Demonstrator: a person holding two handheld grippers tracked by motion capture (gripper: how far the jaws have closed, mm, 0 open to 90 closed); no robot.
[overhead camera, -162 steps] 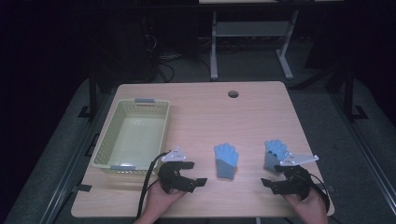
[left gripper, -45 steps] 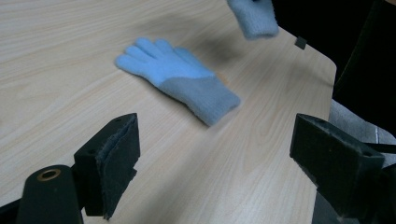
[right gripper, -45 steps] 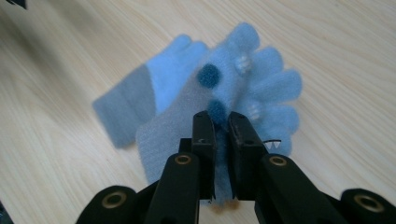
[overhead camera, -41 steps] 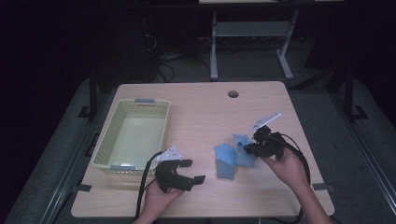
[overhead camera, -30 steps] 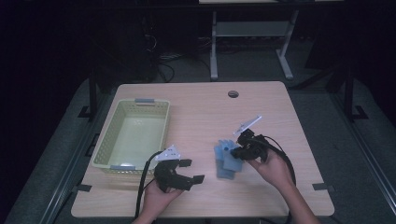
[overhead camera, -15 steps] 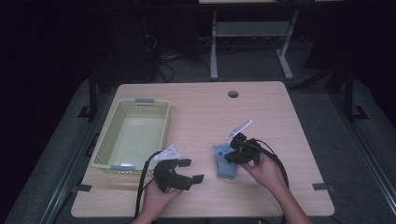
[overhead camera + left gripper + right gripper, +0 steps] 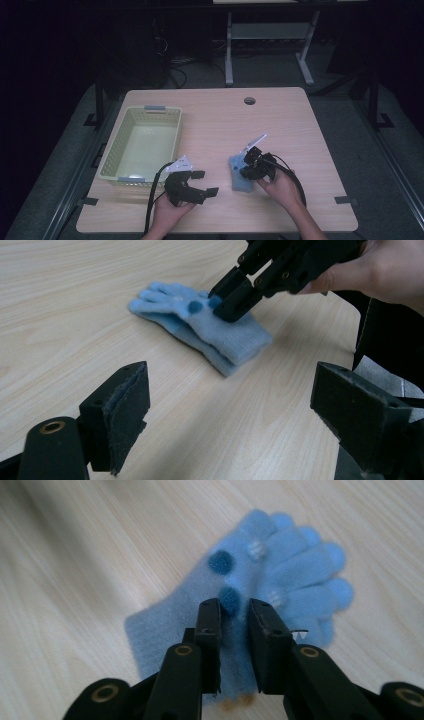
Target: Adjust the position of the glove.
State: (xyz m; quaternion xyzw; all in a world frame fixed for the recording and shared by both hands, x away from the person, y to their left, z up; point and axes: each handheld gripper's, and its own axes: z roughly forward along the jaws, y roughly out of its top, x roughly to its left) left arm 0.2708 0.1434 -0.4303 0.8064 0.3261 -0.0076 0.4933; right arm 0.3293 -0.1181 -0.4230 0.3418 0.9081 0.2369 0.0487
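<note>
Right tongs [image 7: 234, 645] down on the stacked blue gloves [image 7: 250, 595], jaws a narrow gap apart and just been opening; knit visible in the gap, pads apparently not pinching it, though hard to confirm from the close-up. Left tongs [image 7: 200, 182] wide apart with nothing between them, resting on the surface [image 7: 210, 115] near the front edge, aimed at the gloves. Gloves lying flat, front-centre of the surface, one atop the other. Long axis roughly front to back in the high view: cuffs toward the person, fingers toward the far edge. Green basket [image 7: 111, 162] well apart, off to the left.
</note>
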